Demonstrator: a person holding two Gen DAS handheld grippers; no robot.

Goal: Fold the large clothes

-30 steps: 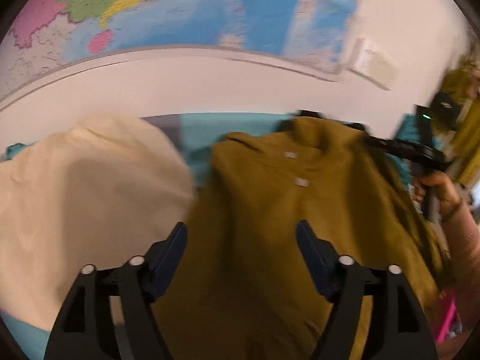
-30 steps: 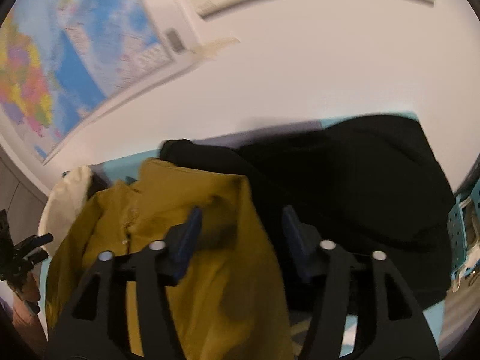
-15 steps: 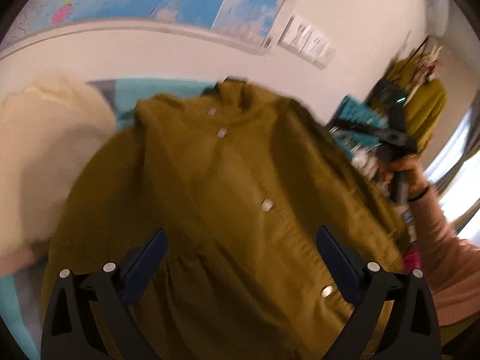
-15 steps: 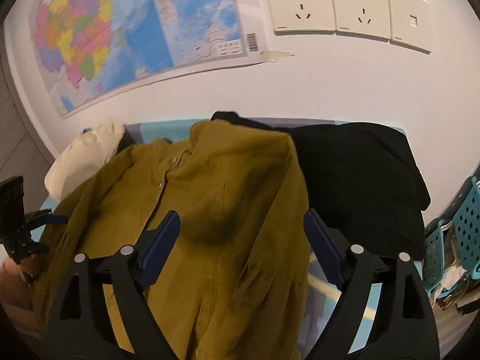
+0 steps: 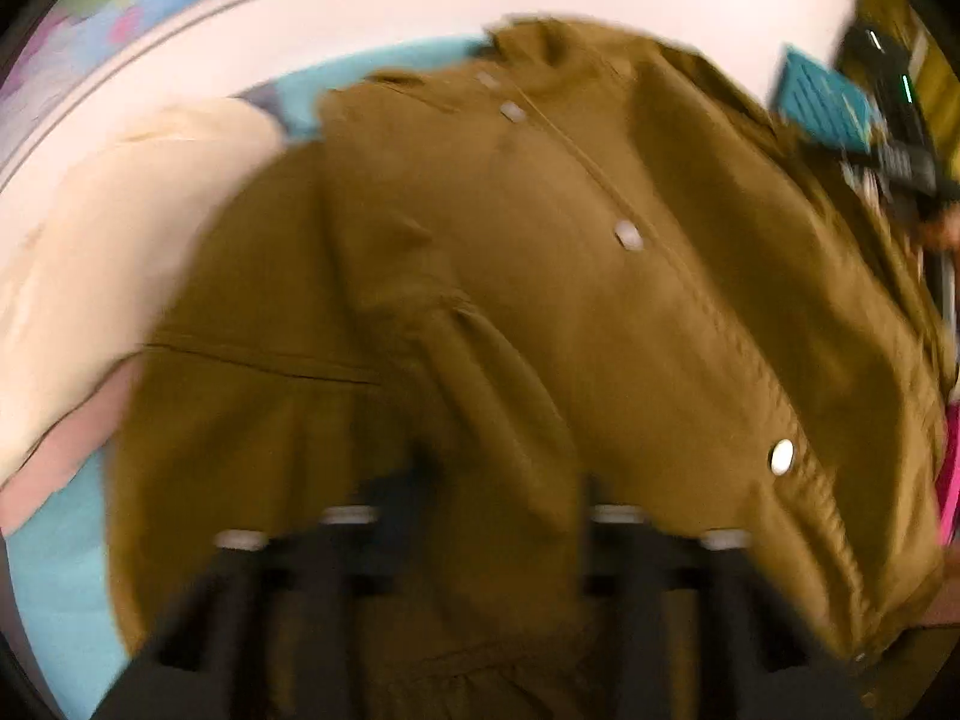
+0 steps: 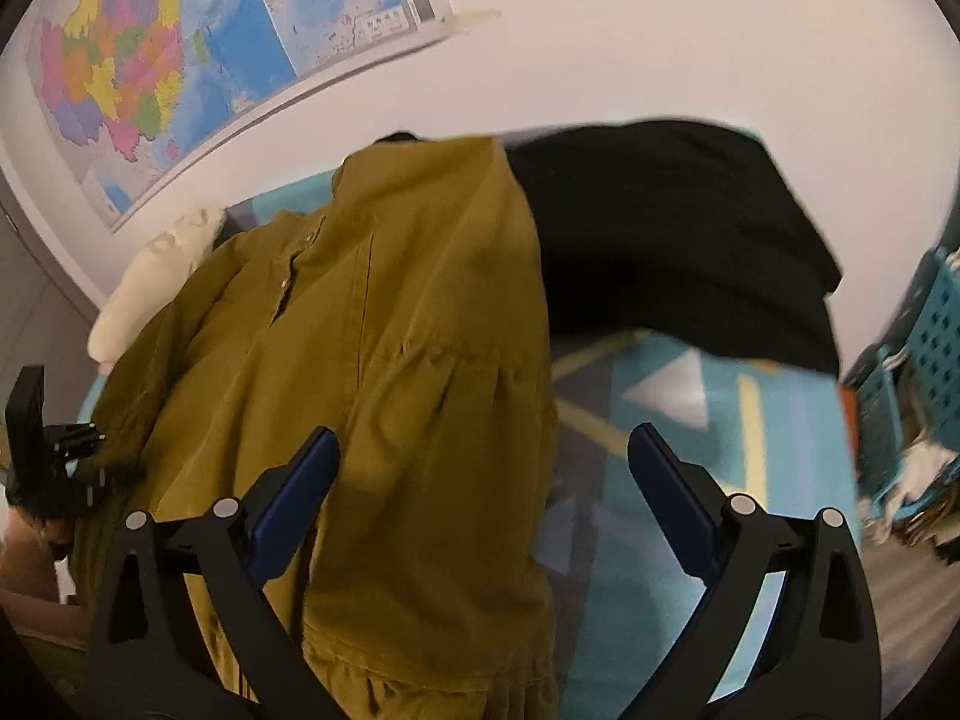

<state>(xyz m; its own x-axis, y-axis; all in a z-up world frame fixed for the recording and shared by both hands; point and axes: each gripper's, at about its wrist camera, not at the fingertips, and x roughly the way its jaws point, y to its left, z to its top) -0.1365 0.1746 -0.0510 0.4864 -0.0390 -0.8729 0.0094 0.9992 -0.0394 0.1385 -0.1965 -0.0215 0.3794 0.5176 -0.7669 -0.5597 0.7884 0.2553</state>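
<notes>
An olive-brown button-front garment [image 5: 600, 300] lies spread on a teal surface; it also shows in the right wrist view [image 6: 390, 360]. My left gripper [image 5: 486, 498] is low over its lower left part, blurred by motion, its jaws narrowed around a raised fold of the olive cloth. My right gripper [image 6: 480, 480] hovers wide open and empty over the garment's right edge. The left gripper also shows at the far left of the right wrist view [image 6: 48, 450], at the garment's side.
A cream garment [image 5: 108, 252] lies to the left, a black garment [image 6: 672, 228] to the right. The surface is a teal patterned cover [image 6: 720, 420] against a white wall with a map [image 6: 180, 60]. Blue crates [image 6: 924, 324] stand at the right.
My left gripper has dropped onto the olive garment and its jaws have closed in from wide open onto a fold. My right gripper has shifted right and stays open.
</notes>
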